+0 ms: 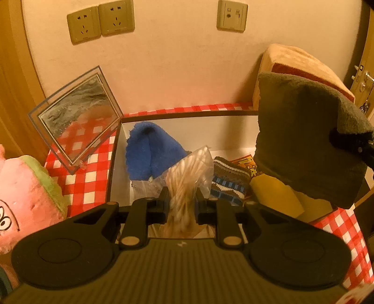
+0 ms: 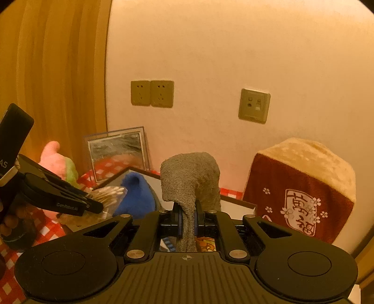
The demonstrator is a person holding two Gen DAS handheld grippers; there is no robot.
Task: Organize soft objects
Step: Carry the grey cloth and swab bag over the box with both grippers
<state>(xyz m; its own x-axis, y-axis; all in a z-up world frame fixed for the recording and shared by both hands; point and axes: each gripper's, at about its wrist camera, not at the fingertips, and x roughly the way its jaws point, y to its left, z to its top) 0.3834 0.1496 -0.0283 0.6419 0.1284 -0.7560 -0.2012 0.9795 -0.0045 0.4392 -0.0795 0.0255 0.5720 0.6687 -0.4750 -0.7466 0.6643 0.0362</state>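
Left claw: black two-finger gripper (image 1: 181, 205), tilted steeply down over the box, jaws clamped on a clear plastic bag of cotton swabs (image 1: 187, 177); the bag sticks out ahead of the pads, swab tips fanning upward.
Right claw: black two-finger gripper (image 2: 186, 221), angled only gently downward, jaws pinched tight on a grey terry towel (image 2: 190, 180); the cloth rises above the blue pads and flops over forward, with a tail hanging down between the fingers.
Hand on the left tool: bare fingers (image 2: 9, 224) curl round its handle at the left edge of the right wrist view; the tool reaches in from the left, toward the box.
Grey towel from the left side: hangs in the air at the right, above the near right part of the box, held at its right edge.
Box: open white cardboard box with a dark rim (image 1: 187, 114) on a red-and-white checked tablecloth (image 1: 93, 177).
Inside the box: fluffy blue cloth (image 1: 149, 152) at the back left, a brown-and-blue striped knit piece (image 1: 230, 180) in the middle, a yellow folded cloth (image 1: 275, 194) to the right.
Beside the box: clear-framed mirror (image 1: 77, 119) leaning on the wall at left, a pink-and-green plush toy (image 1: 25, 194) nearer left, a beige-and-maroon toast-shaped cushion (image 2: 301, 189) at right.
Wall: cream, with three beige sockets (image 1: 100, 22).
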